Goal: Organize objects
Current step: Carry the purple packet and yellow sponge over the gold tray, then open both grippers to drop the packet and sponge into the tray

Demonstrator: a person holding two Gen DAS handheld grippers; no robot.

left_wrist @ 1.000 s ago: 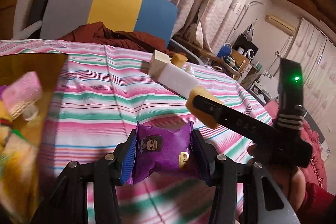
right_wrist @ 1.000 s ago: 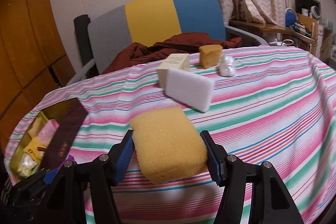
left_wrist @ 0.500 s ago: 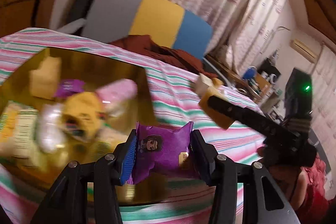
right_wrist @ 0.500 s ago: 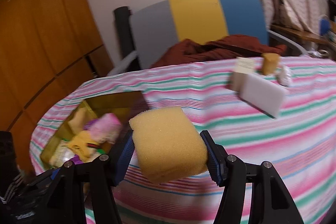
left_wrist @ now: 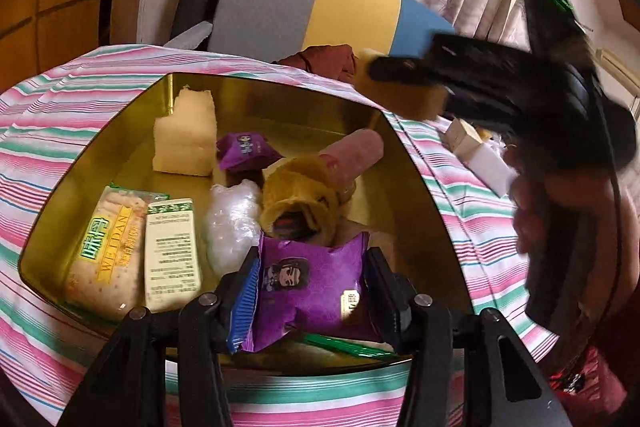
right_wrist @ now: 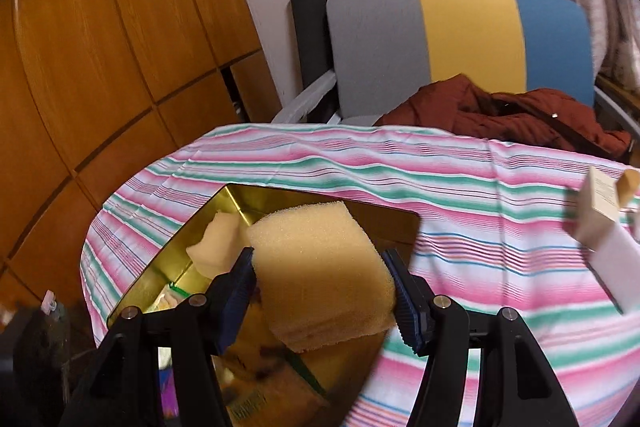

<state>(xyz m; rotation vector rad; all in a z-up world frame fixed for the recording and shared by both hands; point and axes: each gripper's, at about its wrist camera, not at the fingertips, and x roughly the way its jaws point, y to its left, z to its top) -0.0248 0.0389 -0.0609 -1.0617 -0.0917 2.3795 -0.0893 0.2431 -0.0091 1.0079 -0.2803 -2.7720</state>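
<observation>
My left gripper (left_wrist: 310, 297) is shut on a purple snack packet (left_wrist: 308, 287) and holds it over the near edge of a gold tin (left_wrist: 92, 147). The tin holds several items: a pale sponge (left_wrist: 186, 137), a second purple packet (left_wrist: 244, 151), a clear wrapped ball (left_wrist: 232, 219), a yellow packet (left_wrist: 304, 195), a pink roll (left_wrist: 352, 155) and biscuit packs (left_wrist: 108, 247). My right gripper (right_wrist: 324, 287) is shut on a yellow sponge (right_wrist: 320, 275) above the tin (right_wrist: 236, 203). It also shows in the left wrist view (left_wrist: 404, 99) over the tin's far right corner.
A striped cloth (right_wrist: 480, 187) covers the table. A white block (right_wrist: 612, 271) and a beige box (right_wrist: 596, 215) lie to the right of the tin. A grey, yellow and blue chair (right_wrist: 460, 39) with a maroon jacket (right_wrist: 520, 111) stands behind the table.
Both grippers have swung left from the middle of the table to above the gold tin, each still holding its object. The white block and beige box have slid to the right edge of view.
</observation>
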